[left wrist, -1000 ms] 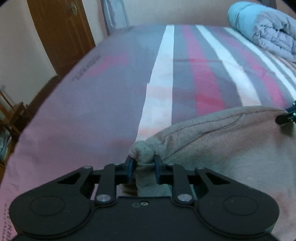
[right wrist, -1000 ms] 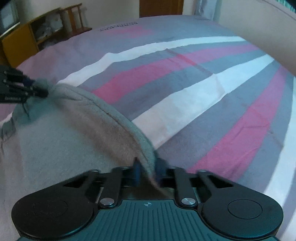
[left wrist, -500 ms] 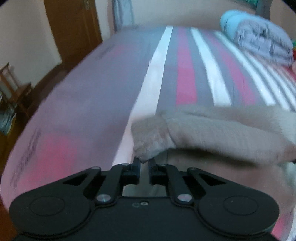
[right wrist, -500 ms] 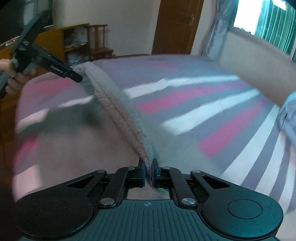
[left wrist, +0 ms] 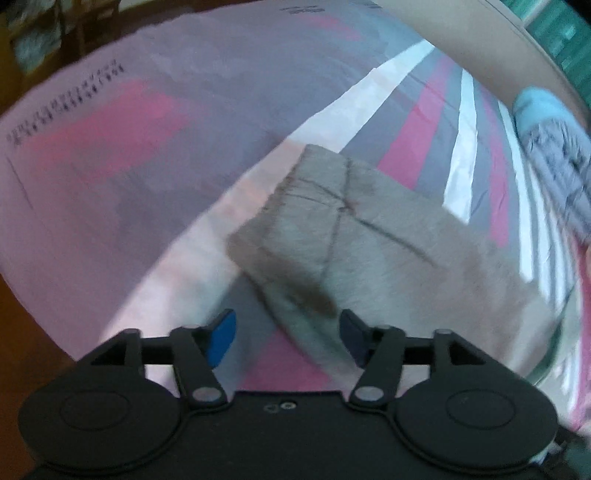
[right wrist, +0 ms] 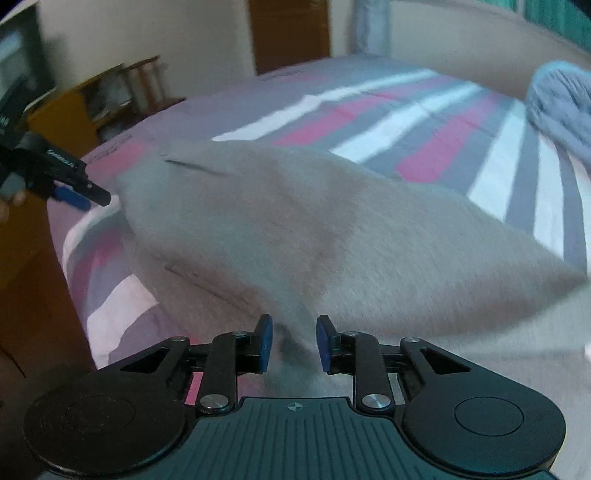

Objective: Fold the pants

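Observation:
The grey-beige pants lie folded over on the striped bed; they also fill the middle of the right wrist view. My left gripper is open, its blue pads wide apart, just above the near left corner of the folded cloth and holding nothing. My right gripper is open with a ridge of the pants between its pads, not pinched. The left gripper also shows in the right wrist view, open at the pants' far left corner.
The bedsheet has pink, grey and white stripes. A rolled blue-grey blanket lies at the far right; it also shows in the right wrist view. A wooden door and shelves stand beyond the bed's edge.
Both grippers were shut on the pants' edge and carried it over the bed. Now both have opened and let go, and the pants lie folded over.

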{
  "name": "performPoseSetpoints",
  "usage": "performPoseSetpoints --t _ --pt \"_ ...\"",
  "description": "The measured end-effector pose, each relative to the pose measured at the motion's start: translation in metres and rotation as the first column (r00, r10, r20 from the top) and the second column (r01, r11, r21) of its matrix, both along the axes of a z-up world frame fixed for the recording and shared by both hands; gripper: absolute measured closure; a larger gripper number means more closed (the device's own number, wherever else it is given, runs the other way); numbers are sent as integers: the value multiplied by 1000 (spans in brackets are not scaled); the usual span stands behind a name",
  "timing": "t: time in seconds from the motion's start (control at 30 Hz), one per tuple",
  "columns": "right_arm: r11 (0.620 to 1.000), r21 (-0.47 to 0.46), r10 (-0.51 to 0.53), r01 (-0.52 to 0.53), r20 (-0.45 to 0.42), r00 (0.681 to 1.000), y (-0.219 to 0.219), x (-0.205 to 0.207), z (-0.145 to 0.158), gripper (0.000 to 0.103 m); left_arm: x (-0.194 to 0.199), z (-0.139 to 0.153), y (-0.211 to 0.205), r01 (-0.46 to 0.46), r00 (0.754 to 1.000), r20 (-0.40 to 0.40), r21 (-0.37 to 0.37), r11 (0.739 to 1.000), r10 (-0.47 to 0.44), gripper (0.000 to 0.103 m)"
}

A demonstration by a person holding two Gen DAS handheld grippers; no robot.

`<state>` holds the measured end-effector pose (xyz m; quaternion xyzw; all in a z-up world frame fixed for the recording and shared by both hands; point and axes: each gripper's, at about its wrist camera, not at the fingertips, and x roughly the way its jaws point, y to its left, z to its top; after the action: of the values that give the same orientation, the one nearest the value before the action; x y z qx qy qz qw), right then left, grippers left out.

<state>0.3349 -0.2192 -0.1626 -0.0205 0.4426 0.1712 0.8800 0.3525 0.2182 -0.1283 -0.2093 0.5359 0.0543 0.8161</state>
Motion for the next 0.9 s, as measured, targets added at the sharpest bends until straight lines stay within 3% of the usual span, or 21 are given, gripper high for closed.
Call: performPoseSetpoints --t 0.1,0.17,0.2,0.33,0.47,0.53,0.73,0.77,0.83,0.9 --pt "992 82 -94 99 -67 993 -19 -7 3 77 10 -11 -6 -44 999 -22 -44 998 43 48" --pt "976 137 -152 168 -115 982 -33 -6 2 77 14 -18 -8 -65 998 -20 -85 994 64 62" --pt "964 173 -178 202 -146 973 -39 -9 3 77 17 -22 -8 -76 997 -23 -96 992 74 76" --pt "916 267 -241 299 -231 943 -55 -5 3 78 16 -26 -15 -99 995 -2 -71 993 99 88" --pt "873 326 -280 362 -272 920 -67 -3 1 78 6 -13 -23 -69 994 82 -34 997 72 92" --pt "829 374 -309 416 -314 898 -74 -1 -4 78 7 -12 -25 -52 994 93 -22 998 54 92" --pt "659 440 -419 610 -458 784 -89 8 -25 77 9 -17 -21 -41 996 80 -28 999 43 92" --pt "644 439 -428 626 -471 771 -90 8 -28 75 10 -17 -21 -40 996 76 -27 999 42 92" --pt "664 424 -438 616 -447 780 -87 9 -26 75 11 -17 -18 -42 996 73 -33 999 44 92" --pt "671 427 -450 607 -417 790 -83 5 -23 93 14 -16 -14 -41 996 78 -37 998 44 92"
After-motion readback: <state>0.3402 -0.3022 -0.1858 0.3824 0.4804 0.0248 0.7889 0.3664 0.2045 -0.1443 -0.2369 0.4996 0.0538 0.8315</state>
